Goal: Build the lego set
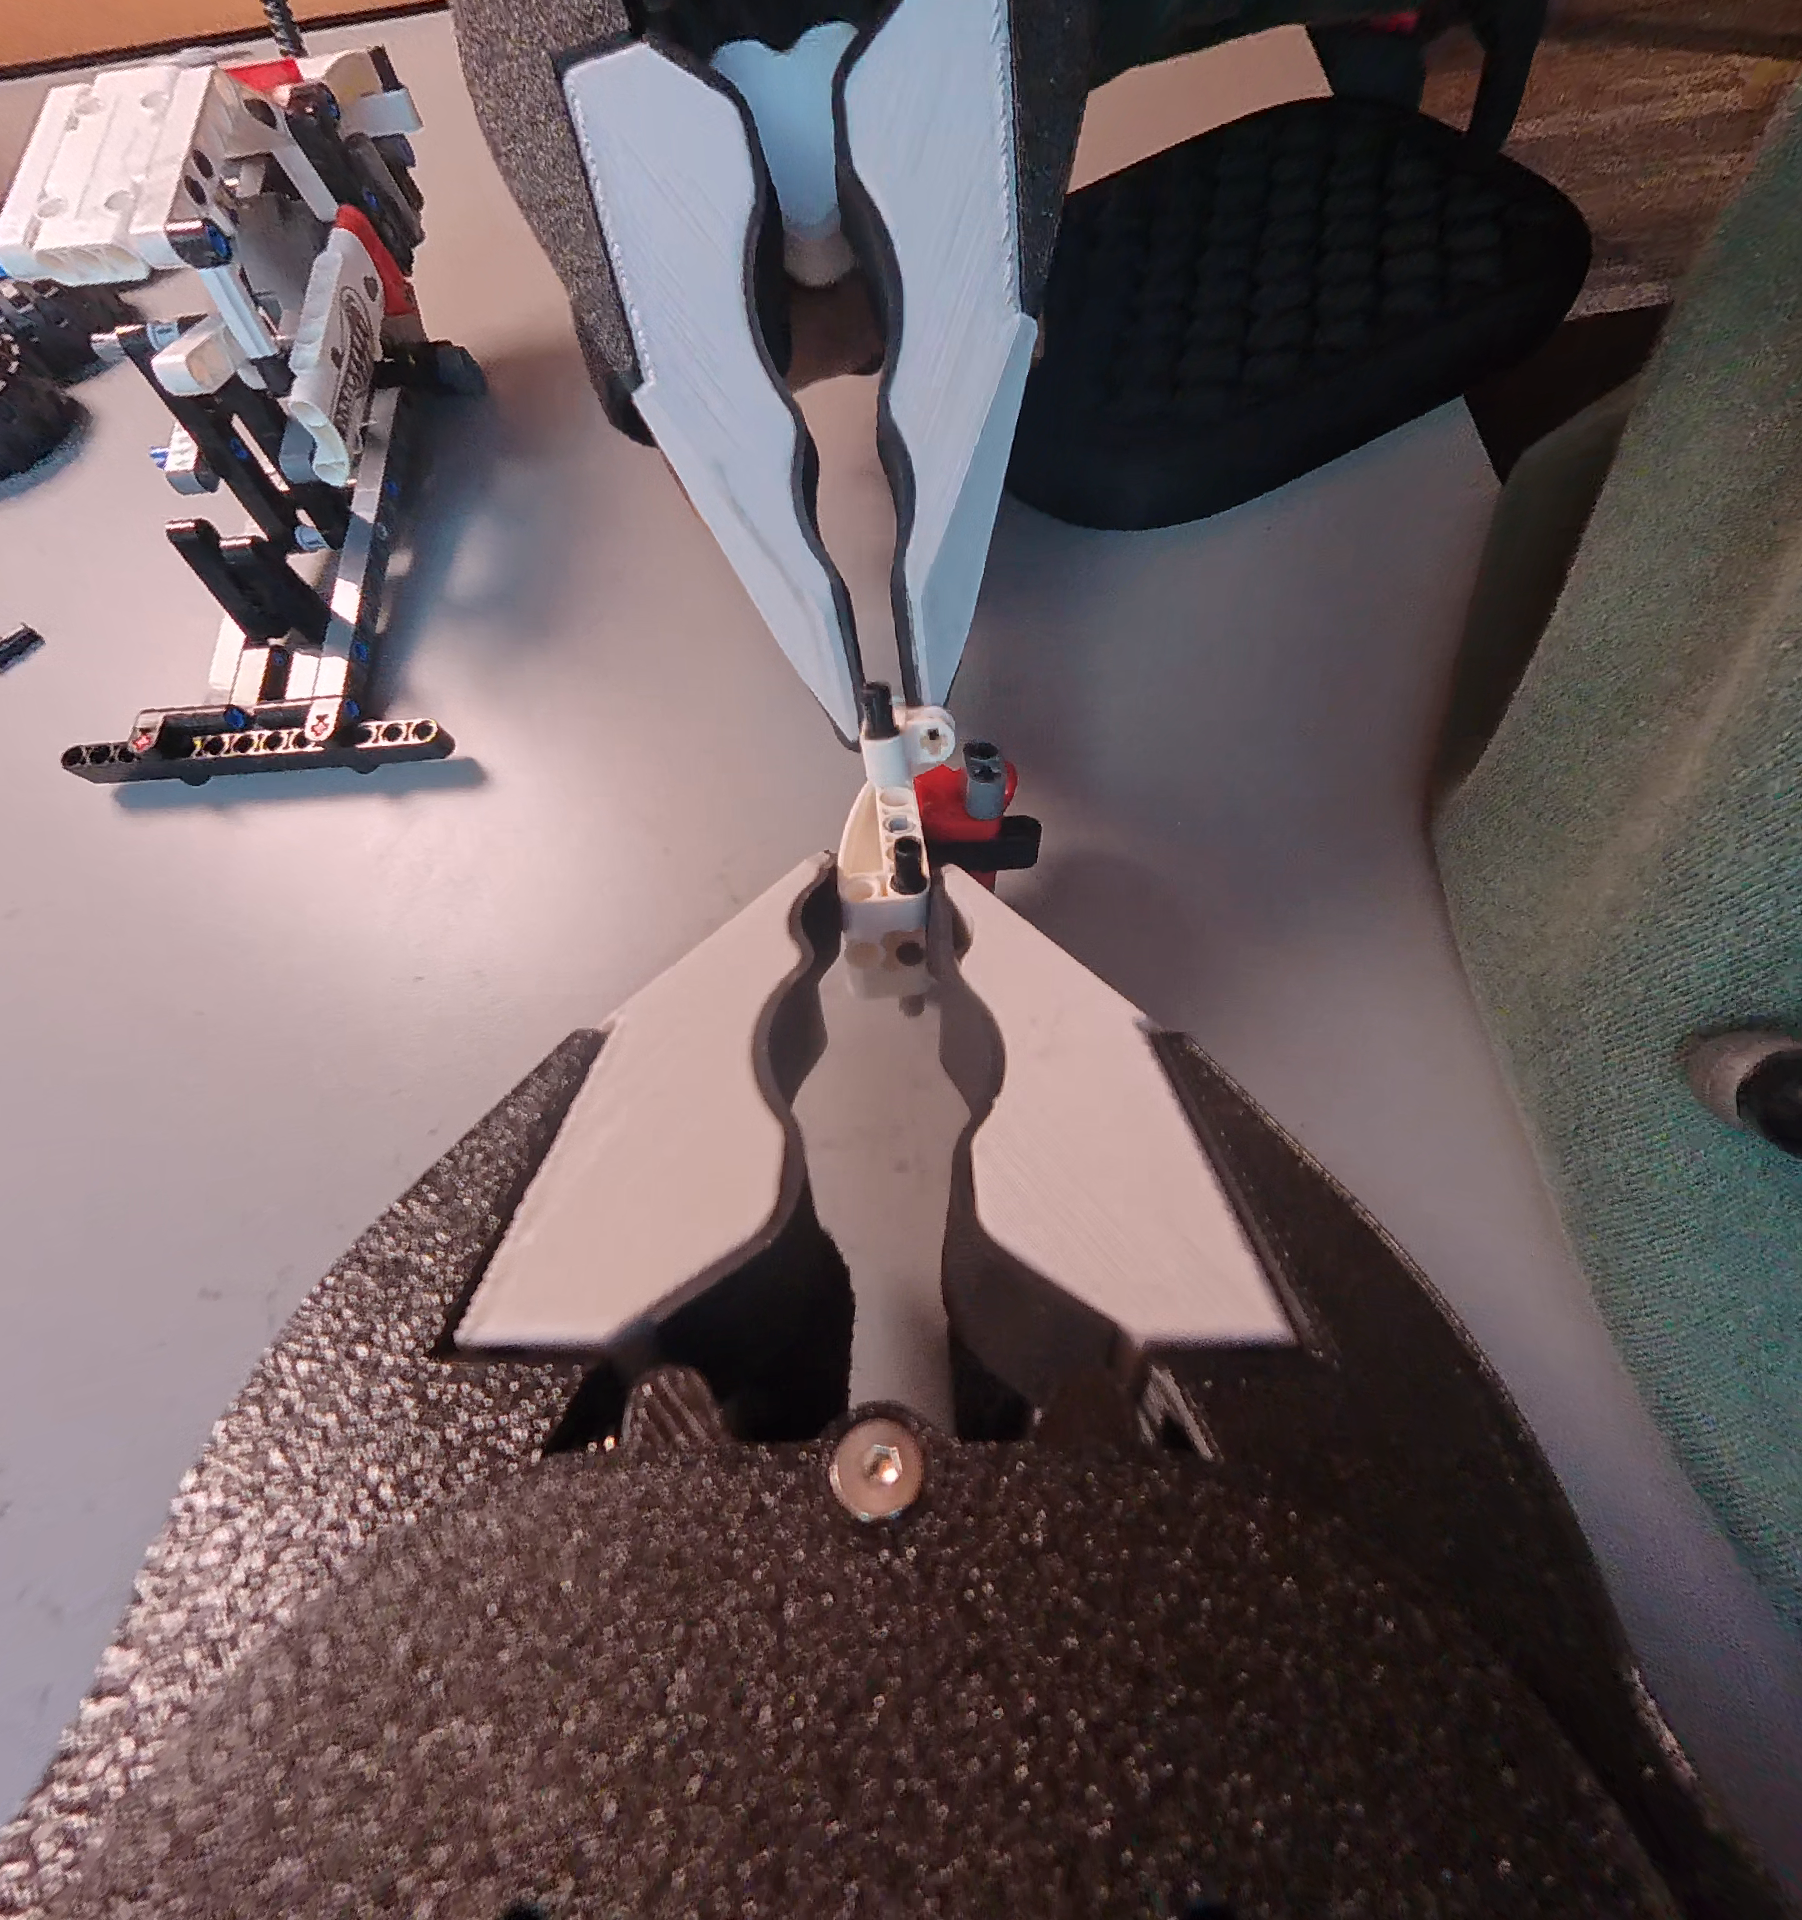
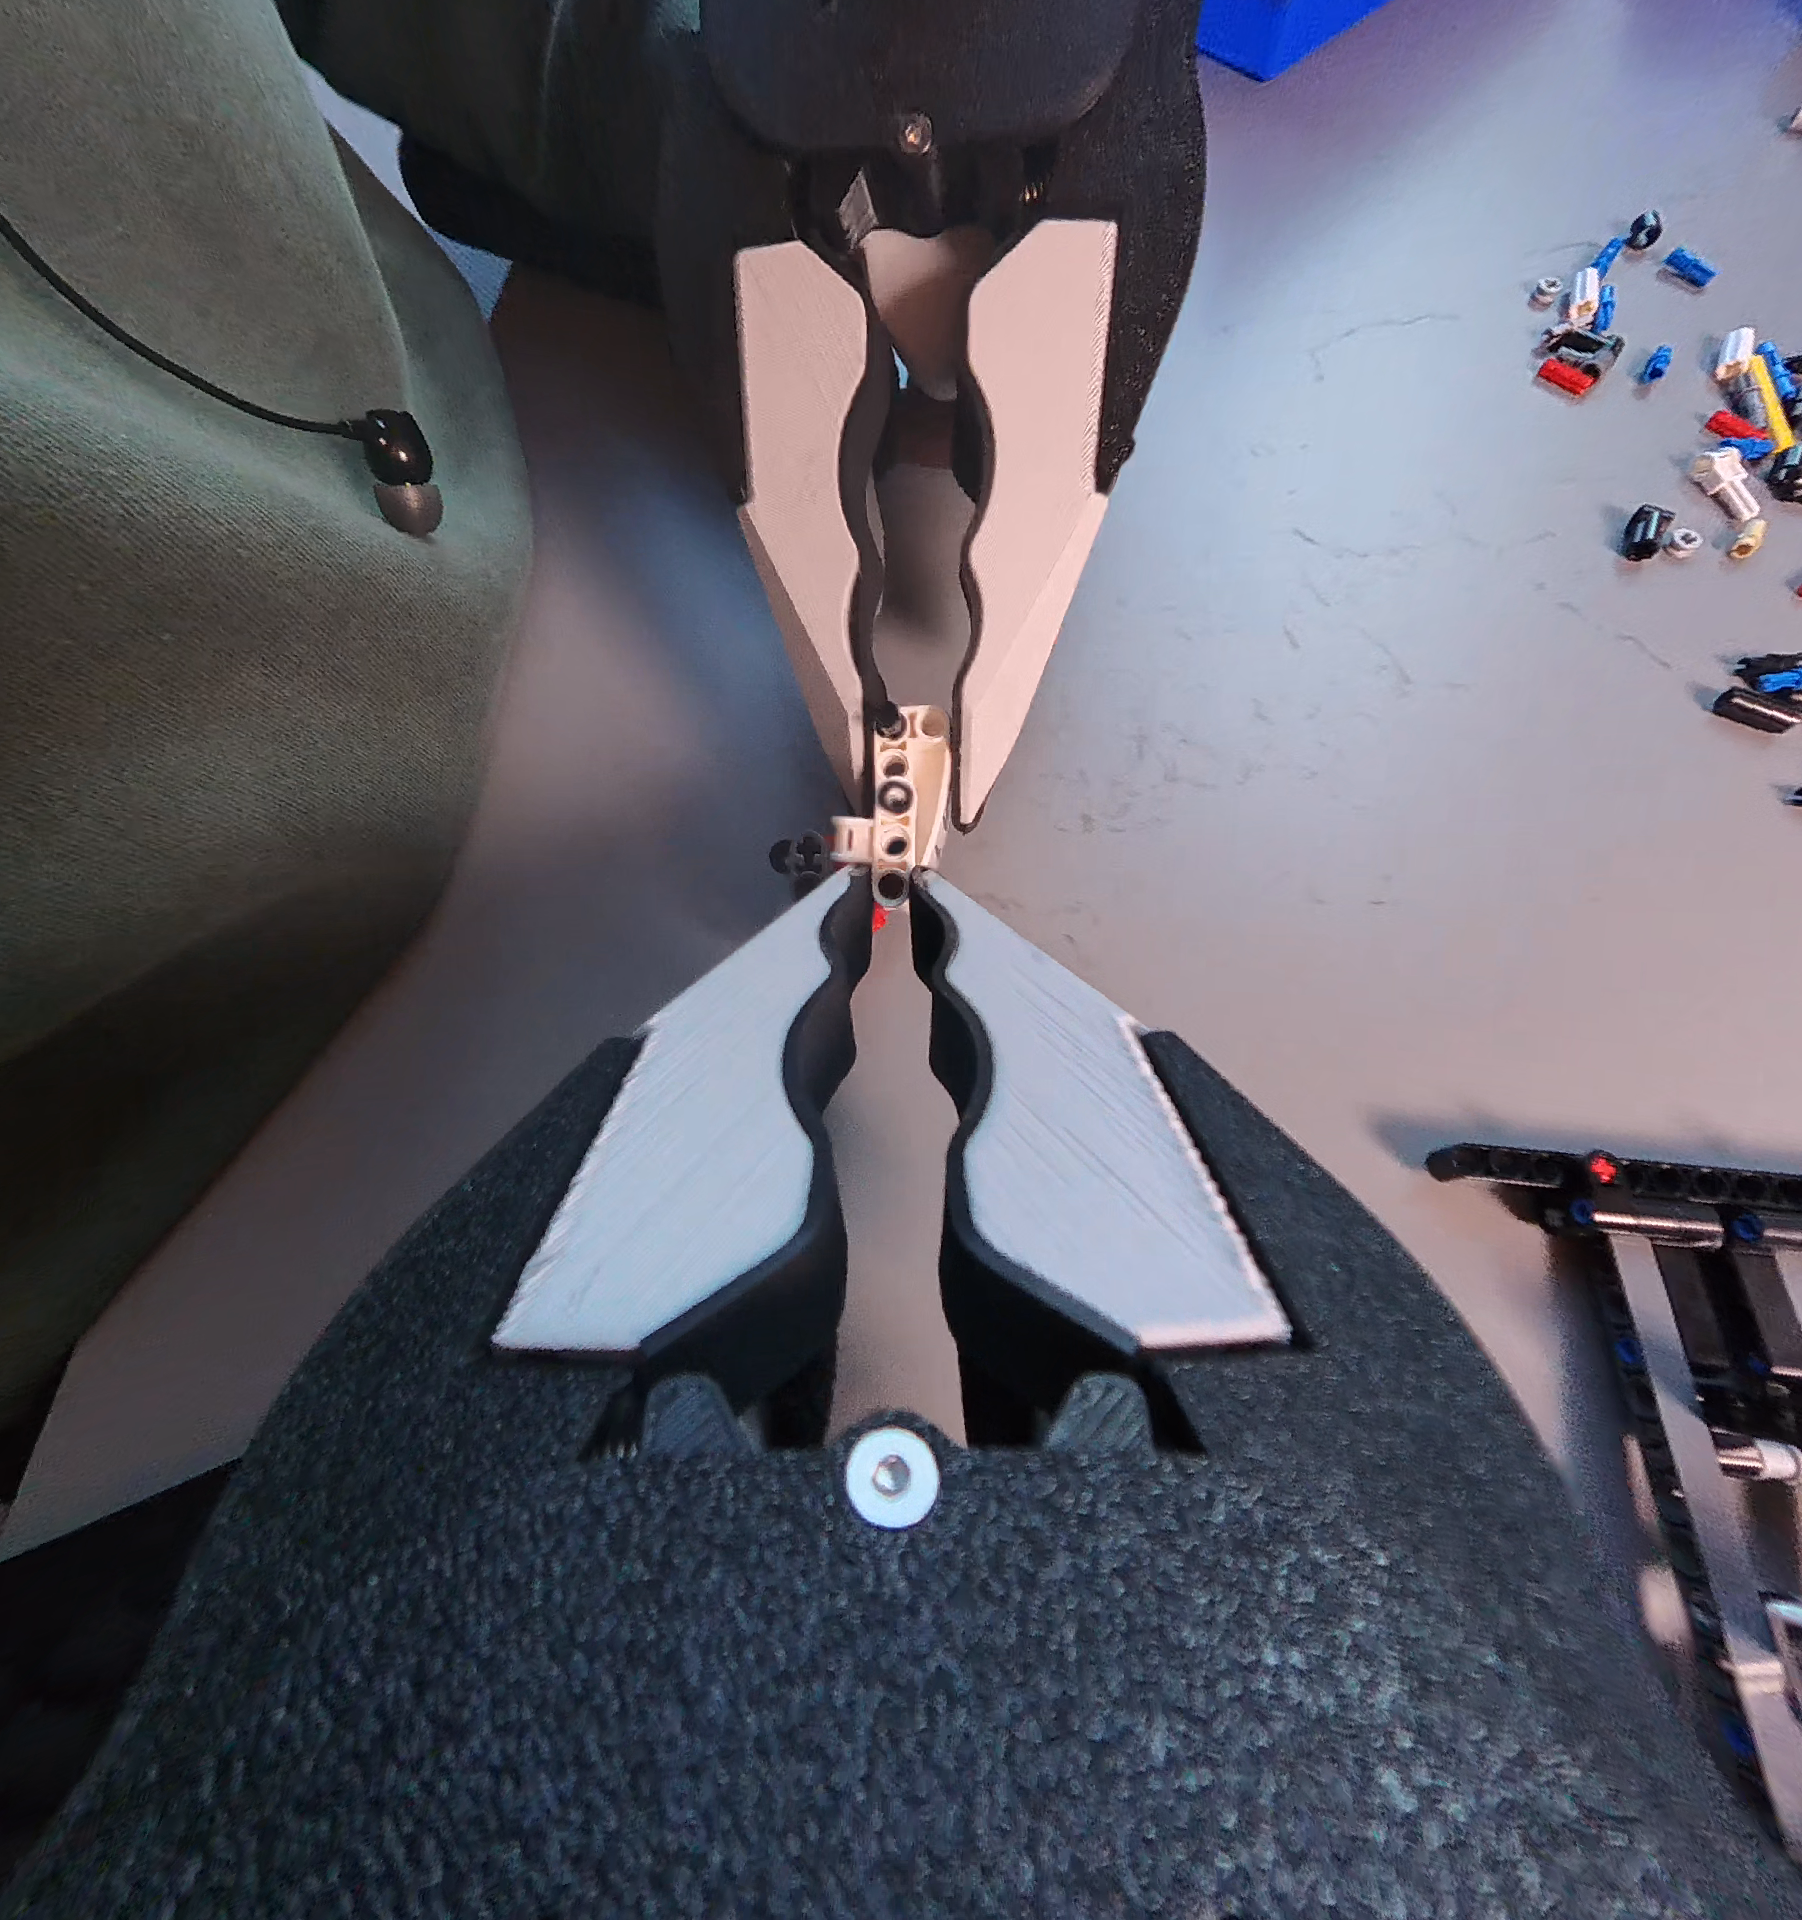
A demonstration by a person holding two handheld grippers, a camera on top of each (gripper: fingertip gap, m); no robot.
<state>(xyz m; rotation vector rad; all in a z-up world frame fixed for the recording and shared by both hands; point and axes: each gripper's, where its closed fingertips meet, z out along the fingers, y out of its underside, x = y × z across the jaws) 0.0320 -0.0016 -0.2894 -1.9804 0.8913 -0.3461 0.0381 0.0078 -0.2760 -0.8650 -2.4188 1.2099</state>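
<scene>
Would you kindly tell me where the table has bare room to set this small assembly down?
Bare table lies right of the two grippers, bordered by the loose parts pile above and the black frame below. In the left wrist view, another bare stretch runs below the half-built truck. It is crowded around the tyres and that pile.

An office or lab desk, by the look of it. A plain pale grey table fills both views, with a black mesh office chair pulled up at its far edge over brownish carpet. A half-built model stands far left, loose parts lie scattered far right, and a blue bin sits at the far edge.
</scene>
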